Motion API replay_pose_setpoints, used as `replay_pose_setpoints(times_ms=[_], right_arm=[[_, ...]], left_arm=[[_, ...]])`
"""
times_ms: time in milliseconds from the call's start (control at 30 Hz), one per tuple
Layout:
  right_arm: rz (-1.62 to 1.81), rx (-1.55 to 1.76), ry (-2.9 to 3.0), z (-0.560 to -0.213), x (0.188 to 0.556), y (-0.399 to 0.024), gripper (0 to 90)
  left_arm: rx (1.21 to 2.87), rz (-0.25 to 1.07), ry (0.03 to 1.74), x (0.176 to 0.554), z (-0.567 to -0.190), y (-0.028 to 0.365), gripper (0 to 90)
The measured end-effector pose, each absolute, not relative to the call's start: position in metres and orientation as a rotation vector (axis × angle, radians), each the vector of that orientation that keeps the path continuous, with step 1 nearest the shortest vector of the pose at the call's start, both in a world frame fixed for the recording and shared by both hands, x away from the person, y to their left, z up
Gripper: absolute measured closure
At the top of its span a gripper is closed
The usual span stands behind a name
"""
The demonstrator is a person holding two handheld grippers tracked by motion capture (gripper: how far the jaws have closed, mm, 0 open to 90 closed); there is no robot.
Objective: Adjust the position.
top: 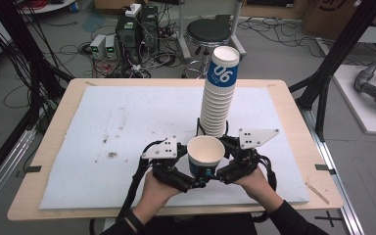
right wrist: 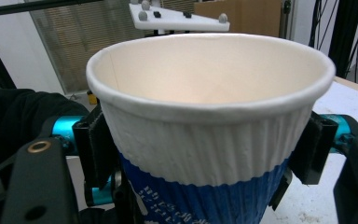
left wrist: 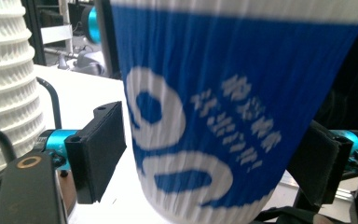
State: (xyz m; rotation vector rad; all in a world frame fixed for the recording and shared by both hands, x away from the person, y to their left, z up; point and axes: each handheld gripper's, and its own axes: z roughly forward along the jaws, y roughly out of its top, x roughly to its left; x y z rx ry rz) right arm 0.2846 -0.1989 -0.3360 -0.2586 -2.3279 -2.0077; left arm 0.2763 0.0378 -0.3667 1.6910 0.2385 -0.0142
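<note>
A blue and white ribbed paper cup (top: 205,152) marked 06 is held upright just above the white board, mouth up and empty (right wrist: 205,70). My right gripper (top: 221,167) is shut on its upper white band, pads (right wrist: 93,144) pressed on both sides. My left gripper (top: 197,182) grips the lower blue part (left wrist: 214,116), one pad (left wrist: 98,149) against the cup's side. Directly behind stands a tall stack of the same cups (top: 219,98), which rises at the left edge of the left gripper view (left wrist: 7,93).
A white foam board (top: 127,112) covers the wooden table (top: 54,147). Beyond the far edge are a black stool (top: 208,32), boxes of electronics (top: 127,34) and cables on the floor. Black frame posts (top: 333,63) stand at the right.
</note>
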Motion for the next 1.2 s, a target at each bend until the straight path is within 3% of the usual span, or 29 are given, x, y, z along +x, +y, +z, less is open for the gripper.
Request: replay_pose_setpoints(times_ms=[167, 467, 633, 1067, 1200], right_arm=[[-2.008, -0.259, -2.33, -0.3387, 0.2847, -0.1979, 23.9], [-2.005, -0.257, -2.334, -0.3398, 0.2844, -0.197, 23.4], [-2.004, -0.263, -2.336, -0.3394, 0.2839, -0.1965, 18.7], [-2.034, -0.273, -2.306, -0.3368, 0.2848, -0.2005, 20.8], [-2.044, -0.282, -2.308, -0.3364, 0.2852, -0.2016, 21.7]], left_arm=[[1.677, -0.025, 0.241, 0.2767, -0.3664, 0.0385, 19.4], [1.676, -0.031, 0.216, 0.2758, -0.3664, 0.0387, 27.3], [1.696, -0.021, 0.212, 0.2754, -0.367, 0.0376, 27.2], [1.701, -0.015, 0.212, 0.276, -0.3694, 0.037, 27.5], [1.702, 0.002, 0.228, 0.2764, -0.369, 0.0378, 23.1]])
